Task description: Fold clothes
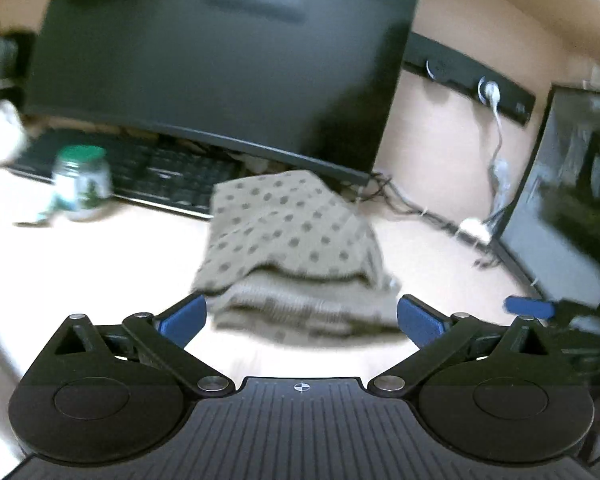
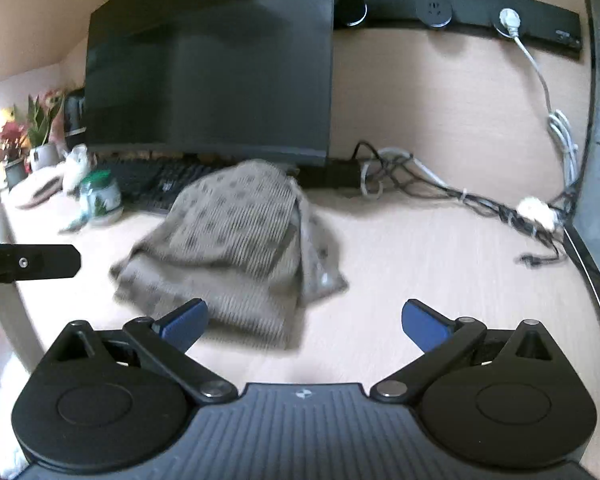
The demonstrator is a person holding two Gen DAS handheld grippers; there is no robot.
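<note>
Behind the cloth you have a dark monitor (image 2: 210, 76), a black keyboard (image 1: 156, 172) under its lower edge, and a green-lidded jar (image 1: 82, 182) to the left. A tangle of cables (image 2: 440, 192) runs right toward a second screen (image 1: 572, 196). The folded cloth (image 1: 296, 256), beige with grey dots, lies on the pale bench (image 2: 440, 264) in stacked layers, one edge hanging loose on its right. Your left gripper (image 1: 302, 314) has its fingers spread wide just short of the cloth, holding nothing. Your right gripper (image 2: 304, 320) is likewise spread wide and empty.
</note>
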